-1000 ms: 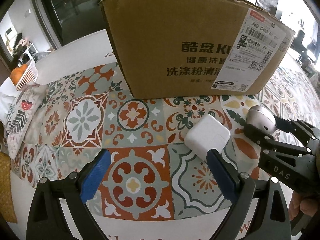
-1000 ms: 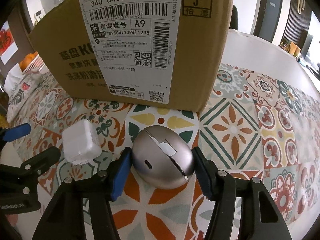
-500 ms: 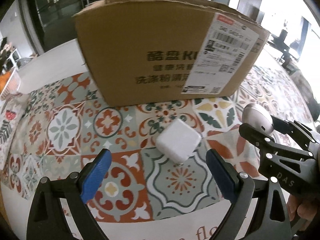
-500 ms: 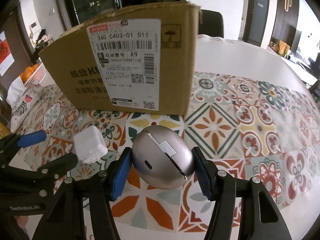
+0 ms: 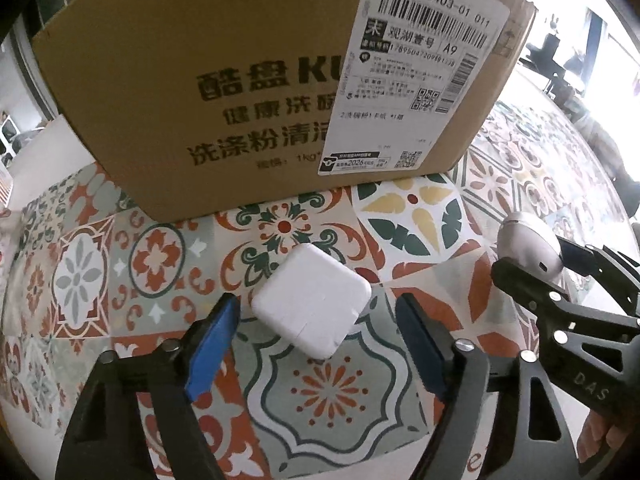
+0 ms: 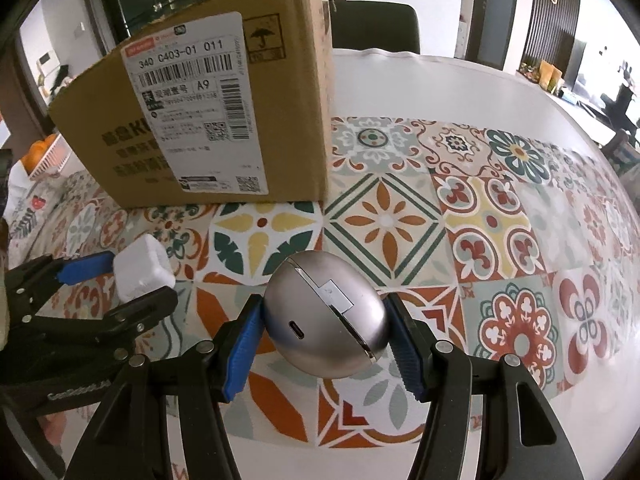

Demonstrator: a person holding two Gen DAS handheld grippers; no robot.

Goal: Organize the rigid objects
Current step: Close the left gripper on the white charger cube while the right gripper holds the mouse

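Looks like the pick-up step, two things at once. The right claw (image 6: pixel 324 328) is pinching the silver case (image 6: pixel 326 316) from both sides, blue pads pressed on its flanks, and I'd guess it's a bit off the tabletop (image 6: pixel 460 92) already. The left claw (image 5: pixel 316 344) has just been closing in on the white charger (image 5: pixel 312 298), which lies flat on the patterned mat (image 5: pixel 152 256) between the jaws. Both pads are apart from it as far as I can see, so it's spread, not gripping.

Next move, my guess: finish the squeeze on the charger. It sits cornerwise to the jaws, so a small wrist turn might be needed or it'll twist out. After that both things probably go into the box (image 5: pixel 224 80) right behind them, which means lifting over its wall.

Readable stuff: the shipping label (image 6: pixel 196 108) says "340 C403-01 011" and "A9", with barcodes and QR codes. There's an umbrella keep-dry stamp next to it. Box print starts "KU" after Chinese characters, plus "1kg". The right claw's body reads "DAS".
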